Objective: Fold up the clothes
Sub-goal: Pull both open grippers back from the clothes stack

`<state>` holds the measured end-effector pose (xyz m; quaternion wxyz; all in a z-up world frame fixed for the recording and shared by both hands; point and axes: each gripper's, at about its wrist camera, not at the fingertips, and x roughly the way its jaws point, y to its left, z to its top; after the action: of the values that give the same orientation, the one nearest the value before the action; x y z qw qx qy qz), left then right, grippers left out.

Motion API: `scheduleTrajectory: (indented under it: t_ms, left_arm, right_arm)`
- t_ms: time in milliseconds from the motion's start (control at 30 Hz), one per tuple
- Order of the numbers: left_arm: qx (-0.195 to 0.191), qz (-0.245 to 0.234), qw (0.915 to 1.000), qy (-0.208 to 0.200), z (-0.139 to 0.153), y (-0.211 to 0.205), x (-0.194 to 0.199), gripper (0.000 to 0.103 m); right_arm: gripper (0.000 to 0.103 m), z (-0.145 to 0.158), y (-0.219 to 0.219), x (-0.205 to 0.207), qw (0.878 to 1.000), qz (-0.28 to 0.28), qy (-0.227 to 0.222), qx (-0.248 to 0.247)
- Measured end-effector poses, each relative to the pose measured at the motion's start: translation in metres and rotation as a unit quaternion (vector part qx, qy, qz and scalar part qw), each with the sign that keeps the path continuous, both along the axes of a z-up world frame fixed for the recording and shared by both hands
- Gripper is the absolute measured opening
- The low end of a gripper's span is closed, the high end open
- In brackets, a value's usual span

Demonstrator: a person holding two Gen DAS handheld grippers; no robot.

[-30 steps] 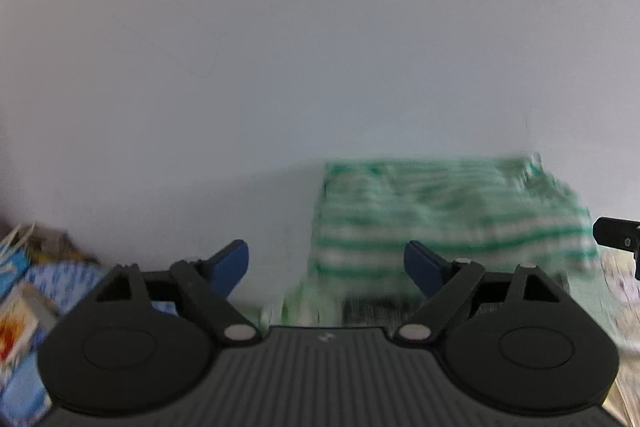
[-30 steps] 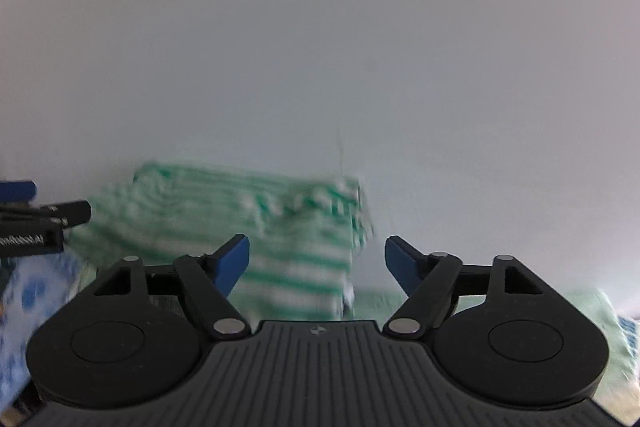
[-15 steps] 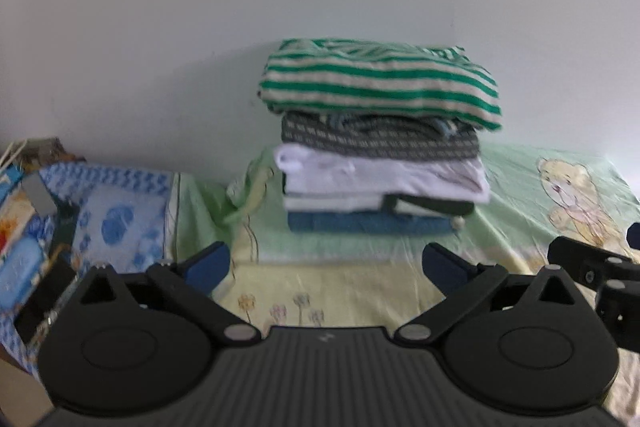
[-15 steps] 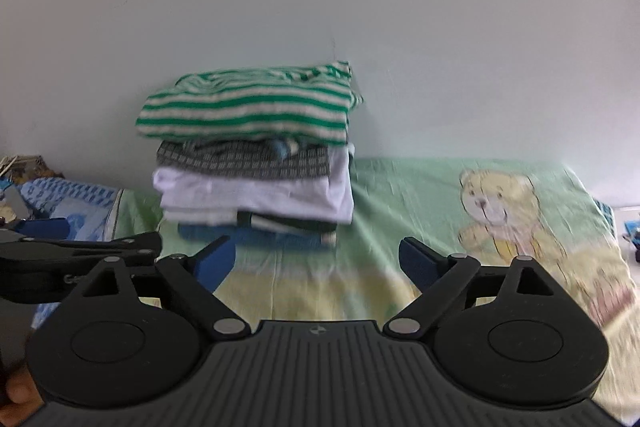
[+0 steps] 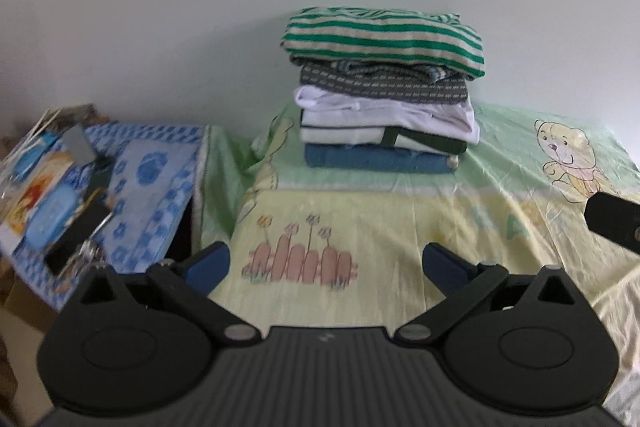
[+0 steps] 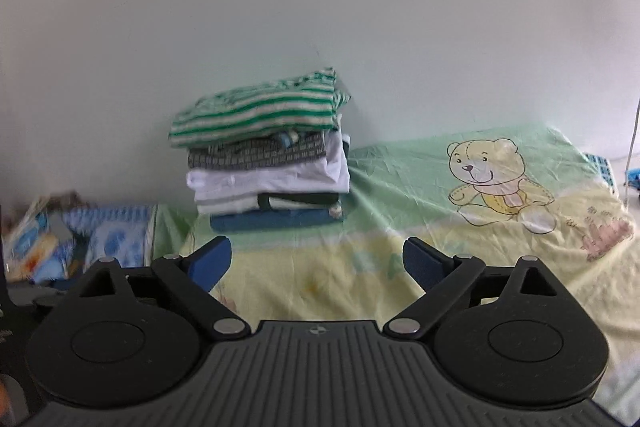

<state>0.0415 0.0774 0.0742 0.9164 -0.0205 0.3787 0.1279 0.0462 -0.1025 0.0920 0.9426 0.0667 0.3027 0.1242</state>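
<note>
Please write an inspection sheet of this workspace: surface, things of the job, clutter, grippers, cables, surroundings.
Surface: bed sheet with a bear print, wrinkled, bare in front.
Job's things: stack of folded clothes against the wall, green striped garment on top, blue one at the bottom.
Clutter: books and small items on a blue patterned cloth at the left.
Grippers: left gripper and right gripper open, nothing between the fingers.
Cables: a thin white cord at the far right edge.
Surroundings: plain pale wall.
</note>
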Motion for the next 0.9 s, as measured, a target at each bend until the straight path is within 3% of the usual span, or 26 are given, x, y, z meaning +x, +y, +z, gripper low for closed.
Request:
scheduleTrajectory:
  t_ms: [133, 300, 467, 567, 733, 900]
  left_arm:
    - [-0.007, 0.021, 0.9997, 0.006, -0.004, -0.008, -0.02, 0.102]
    - [0.022, 0.036, 0.999, 0.015, -0.01, -0.028, -0.044, 0.102]
    - [0.043, 0.04, 0.998, 0.025, -0.012, -0.041, -0.073, 0.102]
    - [0.055, 0.046, 0.9969, 0.031, -0.012, -0.045, -0.089, 0.102]
    - [0.013, 0.065, 0.9971, 0.039, -0.013, -0.033, -0.108, 0.102]
    - [0.033, 0.059, 0.9969, 0.039, -0.014, -0.028, -0.114, 0.102]
  right_arm:
    - [0.095, 0.003, 0.002, -0.018, 0.999, 0.029, -0.018, -0.028]
    - [0.095, -0.005, 0.003, -0.033, 0.994, 0.084, 0.011, -0.067]
    - [0.095, -0.011, -0.015, -0.048, 0.99, 0.129, 0.055, -0.019]
    - [0.095, -0.01, -0.027, -0.056, 0.991, 0.123, 0.054, 0.002]
    - [0.095, -0.011, -0.021, -0.068, 0.991, 0.121, 0.047, -0.035]
    - [0.094, -0.021, 0.002, -0.078, 0.986, 0.132, 0.071, -0.072]
